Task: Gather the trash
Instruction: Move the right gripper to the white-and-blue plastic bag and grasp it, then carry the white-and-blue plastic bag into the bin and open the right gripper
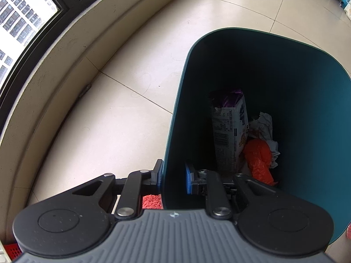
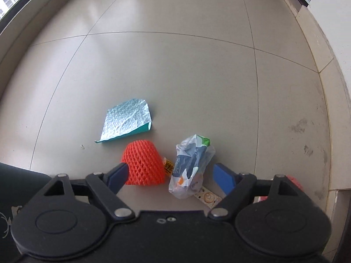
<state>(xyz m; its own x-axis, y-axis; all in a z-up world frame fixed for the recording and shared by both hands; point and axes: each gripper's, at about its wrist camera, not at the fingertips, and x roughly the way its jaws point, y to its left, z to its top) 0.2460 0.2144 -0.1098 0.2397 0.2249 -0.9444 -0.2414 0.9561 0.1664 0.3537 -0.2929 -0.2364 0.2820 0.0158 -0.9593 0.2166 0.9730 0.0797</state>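
You're mid-collection: some trash is binned, more waits on the floor (image 2: 175,65), and the step in hand looks like lining up the next pickup with the right tongs (image 2: 169,175).

Left tongs (image 1: 174,176) are clamped on the near wall of the teal bin (image 1: 296,76), one pad outside, one inside, pointing steeply down. That grip holds the bin for the drop. Inside the bin: a white snack box with a purple top (image 1: 228,131) stands on end, with an orange plastic bag (image 1: 258,155) and crumpled white paper (image 1: 267,131) just beside it at the bottom.

Right tongs are spread wide with nothing between the pads, aimed steeply down at the floor pile. Taking the orange foam net (image 2: 143,162) as landmark:
- the net sits just ahead of the left pad
- the crumpled clear plastic bag (image 2: 190,164) lies to its right, nearer the right pad
- a small yellow wrapper (image 2: 168,166) is wedged between net and bag
- a flat white strip (image 2: 208,197) pokes out from under the bag's near end
- the silver foil sheet with teal backing (image 2: 127,120) lies just beyond the net

Next move, my read: pick one target, net or bag. Right now the jaws straddle both. Shift sideways to centre on one, lower until the pads flank it, then close. The bag is limp, so grab its bunched middle. The net is springy and may squeeze out.
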